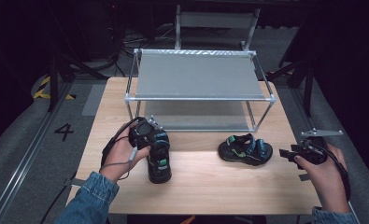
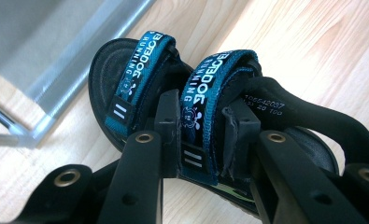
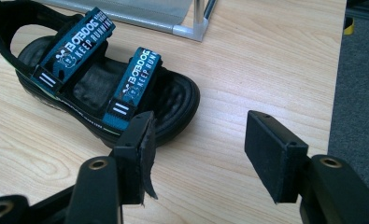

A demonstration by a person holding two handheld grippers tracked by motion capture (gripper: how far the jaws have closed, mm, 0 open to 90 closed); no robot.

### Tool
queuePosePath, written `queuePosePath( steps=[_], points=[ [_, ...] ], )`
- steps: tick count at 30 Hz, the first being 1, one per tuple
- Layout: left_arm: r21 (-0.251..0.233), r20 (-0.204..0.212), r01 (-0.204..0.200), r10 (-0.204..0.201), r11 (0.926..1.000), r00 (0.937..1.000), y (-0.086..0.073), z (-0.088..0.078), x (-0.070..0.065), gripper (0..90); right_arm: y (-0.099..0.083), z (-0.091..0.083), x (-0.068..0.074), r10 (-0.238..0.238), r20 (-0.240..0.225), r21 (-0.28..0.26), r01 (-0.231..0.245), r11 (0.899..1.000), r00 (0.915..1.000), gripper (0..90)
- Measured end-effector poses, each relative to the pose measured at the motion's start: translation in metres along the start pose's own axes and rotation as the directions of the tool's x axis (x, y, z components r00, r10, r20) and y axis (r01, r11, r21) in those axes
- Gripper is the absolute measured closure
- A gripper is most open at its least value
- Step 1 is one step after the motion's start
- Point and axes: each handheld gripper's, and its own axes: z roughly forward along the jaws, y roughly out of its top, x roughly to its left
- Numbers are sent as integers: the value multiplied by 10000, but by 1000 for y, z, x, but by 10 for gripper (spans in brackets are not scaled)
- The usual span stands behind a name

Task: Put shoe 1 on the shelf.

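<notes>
Two black sandals with teal straps are on the wooden table [image 1: 210, 186]. My left gripper [image 1: 150, 138] [image 2: 203, 123] is shut on the rear teal strap of the left sandal [image 1: 159, 163] [image 2: 140, 60], its pads pressing the strap from both sides. That sandal stands tilted, toe toward the rack. The right sandal [image 1: 245, 149] [image 3: 126, 93] lies flat on the table. My right gripper [image 1: 286, 154] [image 3: 203, 128] stands open just to the right of it, with only bare wood between its pads.
A two-shelf metal rack [image 1: 198, 74] with grey fabric shelves stands at the back of the table; its front corner post [image 3: 196, 28] is close behind the right sandal. The table's right edge [image 3: 334, 93] lies beside my right gripper. Dark floor surrounds the table.
</notes>
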Motion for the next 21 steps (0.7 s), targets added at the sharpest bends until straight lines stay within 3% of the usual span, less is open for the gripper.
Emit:
queuePosePath(
  steps=[14,21],
  points=[
    [-301,7,-461,462,9985,9989,46,-32,-10,716,1,1,-5,-38,-168,111,40,9999,9999,445],
    [-573,242,-439,453,9974,9987,61,-43,-9,716,2,4,-5,-51,-387,295,62,9995,9992,439]
  ],
)
